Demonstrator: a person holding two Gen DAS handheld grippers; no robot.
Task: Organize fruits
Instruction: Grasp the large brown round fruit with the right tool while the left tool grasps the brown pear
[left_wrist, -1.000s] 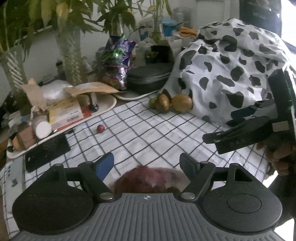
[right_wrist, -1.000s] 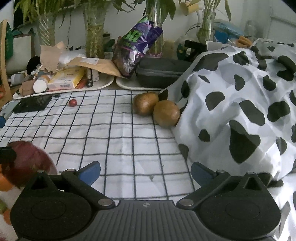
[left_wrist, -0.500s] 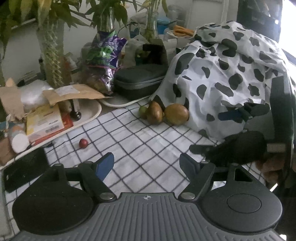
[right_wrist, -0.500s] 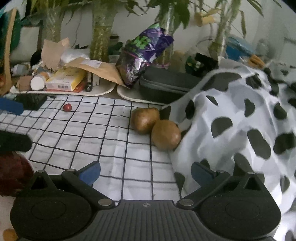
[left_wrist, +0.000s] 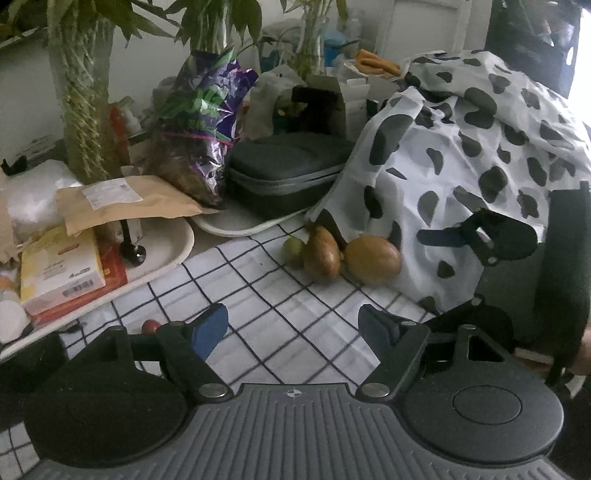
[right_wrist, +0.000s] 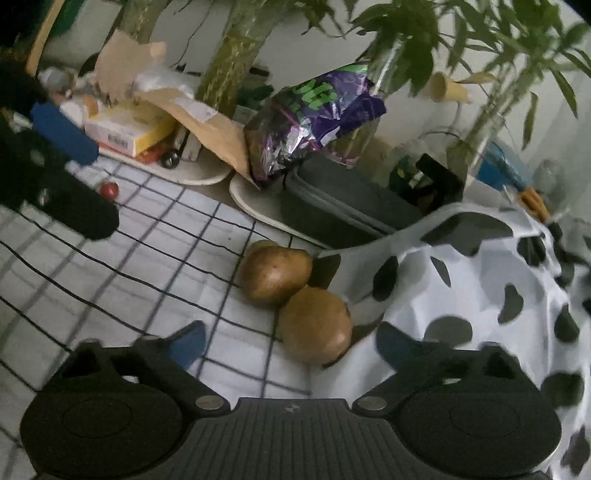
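Two brown fruits lie side by side on the checked cloth (left_wrist: 280, 314), against a cow-patterned cloth (left_wrist: 461, 147). My right gripper (right_wrist: 291, 347) is tilted over them; its jaws are closing, with the nearer brown fruit (right_wrist: 316, 325) between the fingertips and untouched. The other brown fruit (right_wrist: 275, 275) lies just beyond. My left gripper (left_wrist: 293, 328) is open and empty, a little short of both brown fruits (left_wrist: 322, 254) (left_wrist: 373, 260). A small green fruit (left_wrist: 293, 251) sits beside them. A small red fruit (left_wrist: 149, 325) lies by my left finger.
A dark zip case (left_wrist: 288, 166) rests on a white tray (left_wrist: 236, 225) behind the fruits, with a purple foil bag (left_wrist: 203, 122) and plant vases beside it. Another tray (left_wrist: 166, 247) at the left holds boxes and a paper envelope.
The left gripper moved forward toward the brown fruits, and the dark red fruit under it dropped out of view. The right gripper rolled, came close over the nearer brown fruit, and its jaws narrowed.
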